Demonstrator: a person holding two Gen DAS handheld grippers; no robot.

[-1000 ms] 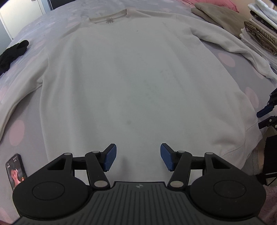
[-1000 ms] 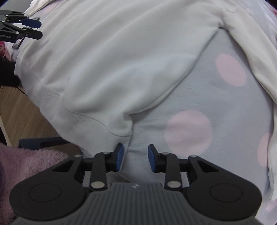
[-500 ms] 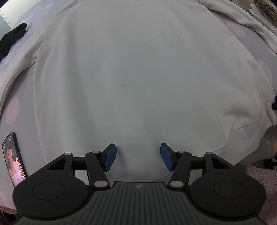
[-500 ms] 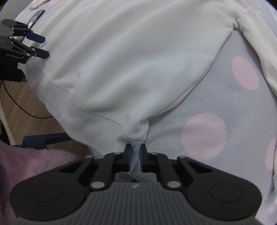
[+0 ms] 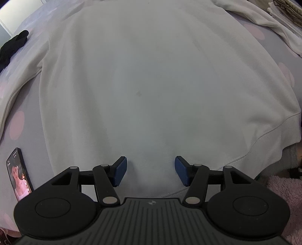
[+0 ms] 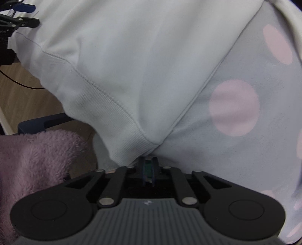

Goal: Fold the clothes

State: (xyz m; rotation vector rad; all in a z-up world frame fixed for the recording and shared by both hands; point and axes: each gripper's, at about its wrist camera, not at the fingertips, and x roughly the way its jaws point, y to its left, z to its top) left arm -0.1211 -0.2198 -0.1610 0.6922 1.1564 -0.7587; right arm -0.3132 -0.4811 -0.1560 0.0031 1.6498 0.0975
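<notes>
A cream sweatshirt (image 5: 151, 84) lies flat, front up, on a grey bedspread with pink dots (image 6: 234, 107). My left gripper (image 5: 150, 171) hangs open just above the sweatshirt's lower hem, near its middle, with nothing between the blue pads. In the right wrist view the ribbed hem corner of the sweatshirt (image 6: 132, 143) runs into my right gripper (image 6: 148, 169). Its jaws stand almost together and are opening a little, with the corner still pinched between them and the cloth drawn towards them. The left gripper (image 6: 18, 15) also shows at the top left there.
A phone (image 5: 18, 173) lies on the bed left of the sweatshirt, and a black garment (image 5: 13, 43) further back. Folded clothes (image 5: 286, 11) are stacked at the far right. Pink fluffy fabric (image 6: 34, 156) and wooden floor (image 6: 22, 94) lie past the bed's edge.
My right gripper went from open beside the hem corner to closed on it, and the corner is now drawn up. The left gripper tilted down closer to the sweatshirt and stayed open.
</notes>
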